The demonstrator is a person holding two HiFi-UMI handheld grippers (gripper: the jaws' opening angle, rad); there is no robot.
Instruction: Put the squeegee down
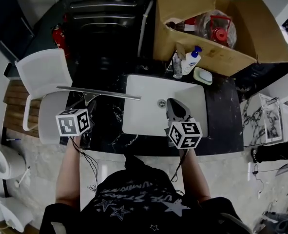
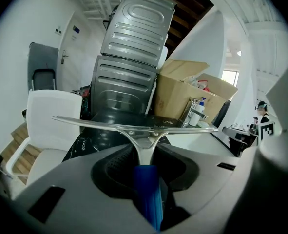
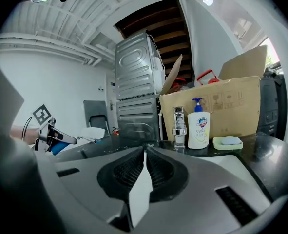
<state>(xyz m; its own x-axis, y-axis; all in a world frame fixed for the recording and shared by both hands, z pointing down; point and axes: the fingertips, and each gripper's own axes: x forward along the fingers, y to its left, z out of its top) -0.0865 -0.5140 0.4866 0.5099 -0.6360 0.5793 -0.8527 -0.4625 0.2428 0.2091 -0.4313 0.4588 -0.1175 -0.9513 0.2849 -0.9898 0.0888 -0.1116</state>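
The squeegee (image 1: 97, 92) has a long metal blade and a blue handle (image 2: 147, 189). My left gripper (image 1: 87, 106) is shut on that handle and carries it above the black marble counter (image 1: 107, 126), left of the white sink (image 1: 144, 101). In the left gripper view the blade (image 2: 134, 126) runs level across the frame just past the jaws. My right gripper (image 1: 172, 102) hovers over the sink's right half, its jaws shut with nothing between them (image 3: 144, 150). The right gripper view shows the left gripper (image 3: 48, 130) with the squeegee at its far left.
A cardboard box (image 1: 217, 28) of supplies stands behind the sink, with a faucet (image 1: 177, 65), soap dispenser (image 1: 191, 60) and soap dish (image 1: 202, 75) in front of it. A white chair (image 1: 41, 82) stands left of the counter. A metal appliance (image 1: 105, 13) is at the back.
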